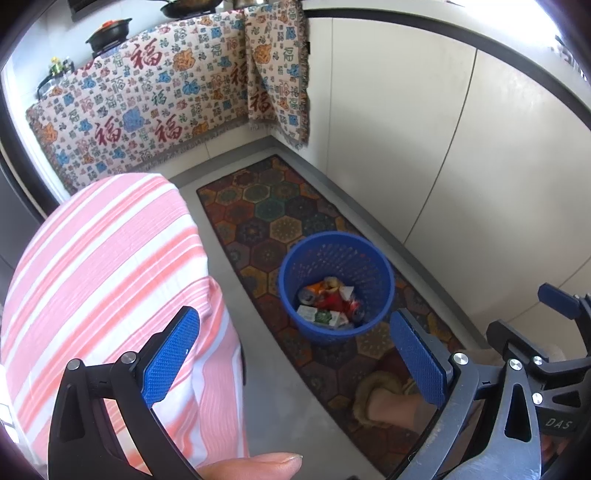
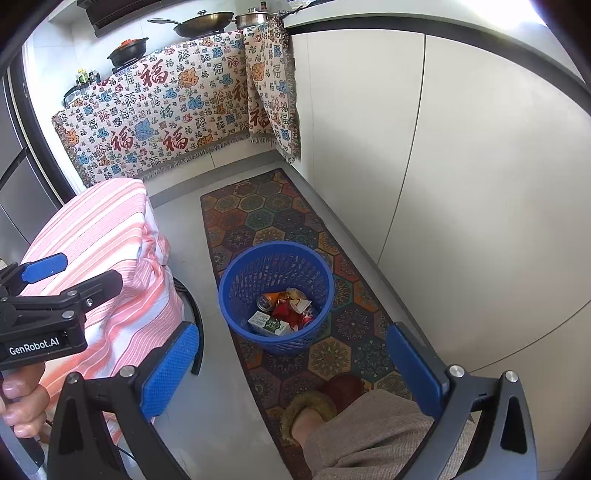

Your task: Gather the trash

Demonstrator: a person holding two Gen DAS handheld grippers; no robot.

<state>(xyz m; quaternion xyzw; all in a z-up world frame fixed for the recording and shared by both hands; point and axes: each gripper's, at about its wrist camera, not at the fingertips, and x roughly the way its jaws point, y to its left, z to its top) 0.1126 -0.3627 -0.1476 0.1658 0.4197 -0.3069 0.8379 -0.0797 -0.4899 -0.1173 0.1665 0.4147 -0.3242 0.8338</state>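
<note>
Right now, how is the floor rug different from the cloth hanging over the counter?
The floor rug lies flat under the blue basket; the hanging cloth drapes down the counter front. The floor rug is dark with hexagon tiles; the hanging cloth is pale cream with red characters. The hanging cloth has a fringe along its bottom edge; the floor rug shows none. Both are colourful and patterned.

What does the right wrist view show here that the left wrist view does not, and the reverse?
Only the right wrist view shows the silver lidded pot beside the wok, the left gripper's GenRobot.AI label and the hand holding it, and the grey cabinet front.

Only the left wrist view shows a thumb tip at the bottom edge and DAS lettering on the right gripper.

Both show the blue basket holding cans and cartons, the hexagon rug, the striped cloth, the slippered foot, and open, empty jaws.
</note>
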